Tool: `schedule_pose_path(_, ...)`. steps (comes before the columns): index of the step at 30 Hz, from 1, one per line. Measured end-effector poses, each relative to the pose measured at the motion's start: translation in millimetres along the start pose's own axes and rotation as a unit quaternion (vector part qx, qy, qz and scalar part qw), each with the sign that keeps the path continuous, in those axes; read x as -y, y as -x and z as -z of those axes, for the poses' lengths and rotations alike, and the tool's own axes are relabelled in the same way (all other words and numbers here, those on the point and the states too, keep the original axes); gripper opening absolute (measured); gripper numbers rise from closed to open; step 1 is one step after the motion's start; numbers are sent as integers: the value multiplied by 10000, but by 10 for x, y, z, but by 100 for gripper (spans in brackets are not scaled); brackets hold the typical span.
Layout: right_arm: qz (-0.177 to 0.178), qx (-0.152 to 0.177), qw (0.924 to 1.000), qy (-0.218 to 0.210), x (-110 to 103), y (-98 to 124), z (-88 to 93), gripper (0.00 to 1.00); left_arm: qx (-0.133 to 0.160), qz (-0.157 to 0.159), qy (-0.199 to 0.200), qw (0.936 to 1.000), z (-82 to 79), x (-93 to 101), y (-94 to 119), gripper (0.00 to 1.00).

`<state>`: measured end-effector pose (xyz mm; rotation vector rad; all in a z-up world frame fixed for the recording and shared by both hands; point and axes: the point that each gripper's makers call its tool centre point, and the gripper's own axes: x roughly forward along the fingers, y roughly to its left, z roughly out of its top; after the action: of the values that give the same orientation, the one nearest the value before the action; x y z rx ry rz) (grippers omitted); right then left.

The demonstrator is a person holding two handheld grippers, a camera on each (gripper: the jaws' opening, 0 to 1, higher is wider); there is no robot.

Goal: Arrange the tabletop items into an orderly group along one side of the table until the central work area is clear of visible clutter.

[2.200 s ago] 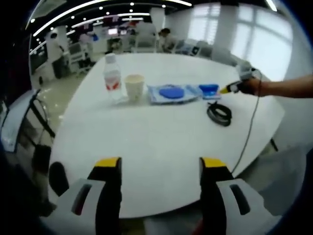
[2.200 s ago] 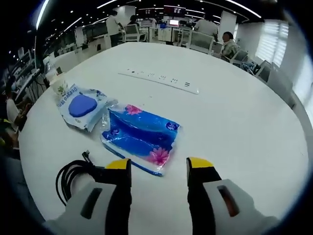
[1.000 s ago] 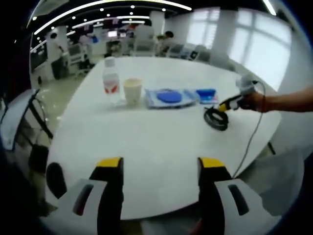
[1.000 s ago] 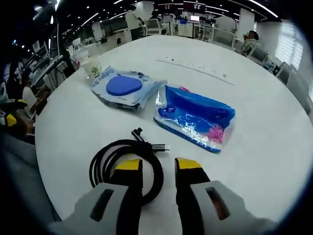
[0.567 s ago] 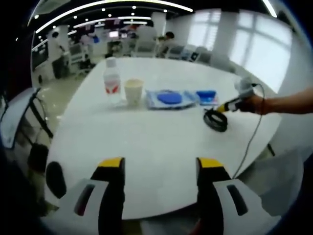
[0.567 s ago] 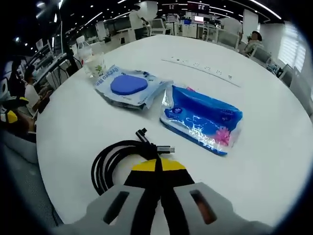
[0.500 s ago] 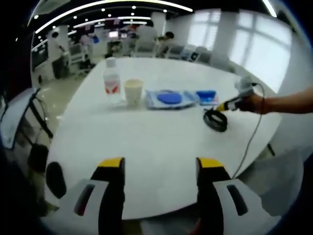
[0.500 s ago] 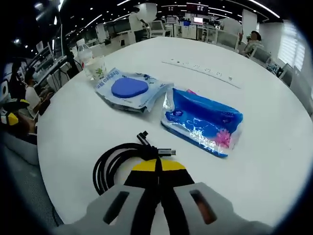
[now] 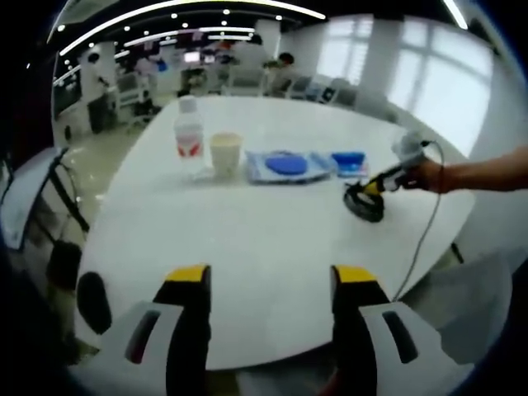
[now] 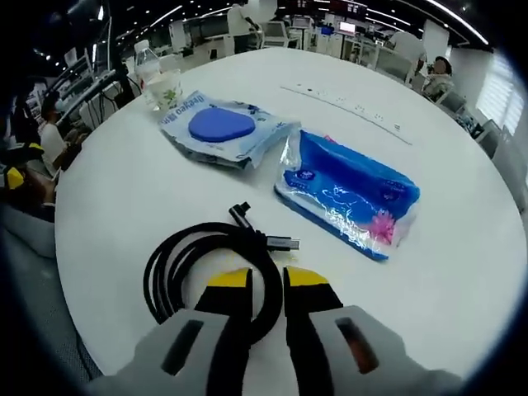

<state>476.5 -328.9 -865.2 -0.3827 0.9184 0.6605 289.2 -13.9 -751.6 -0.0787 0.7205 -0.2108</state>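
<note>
On the round white table (image 9: pixel 247 247) a black cable coil (image 10: pixel 202 260) lies nearest my right gripper (image 10: pixel 266 280). Its yellow-tipped jaws stand a narrow gap apart with the coil's near strands between them, shut on the cable. Beyond the coil lie a dark blue tissue pack (image 10: pixel 351 198) and a pale blue wipes pack (image 10: pixel 219 128). A water bottle (image 9: pixel 189 136) and a paper cup (image 9: pixel 225 151) stand left of both packs. My left gripper (image 9: pixel 270 276) hangs open over the table's near edge, holding nothing. From there the right gripper (image 9: pixel 378 186) sits on the coil (image 9: pixel 365 204).
A white power strip (image 10: pixel 346 106) lies across the far part of the table. A person's arm (image 9: pixel 483 173) reaches in from the right, with a thin cord hanging below it. Office chairs, desks and people stand beyond the table. A black chair (image 9: pixel 49 206) is at the left.
The right gripper's jaws, closed tip to tip just short of the coil, now sit slightly apart with the coil's near strands between them; that view has come closer. The left gripper has stayed put.
</note>
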Motion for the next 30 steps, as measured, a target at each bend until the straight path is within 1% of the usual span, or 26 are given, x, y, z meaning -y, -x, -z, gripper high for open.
schedule_pose_path(1, 3, 8, 10000, -7, 3, 1, 1, 8, 1, -2, 6, 10000, -1, -2, 0, 55)
schedule_pose_path(2, -77, 32, 9999, -93, -28, 5, -5, 8, -1, -1, 17, 10000, 1, -6, -1, 55)
schedule_pose_path(7, -98, 89, 9999, -7, -50, 27, -55, 6, -6, -4, 25, 10000, 2, -8, -6, 55)
schedule_pose_path(10, -102, 126, 9999, -23, -58, 22, -109, 6, -14, 5, 14, 10000, 1, 1, -15, 55)
schedule_pose_path(21, -160, 226, 9995, 131, -158, -63, -357, 6, -47, 11, 0, 10000, 12, 6, -23, 54)
schedule_pose_path(27, -169, 124, 9995, 219, -164, -107, -356, 6, -60, 19, -44, 10000, 15, 17, -28, 54)
schedule_pose_path(30, -125, 61, 9995, 272, -142, -103, -340, 11, -104, -12, -94, 9999, 36, 9, -34, 54)
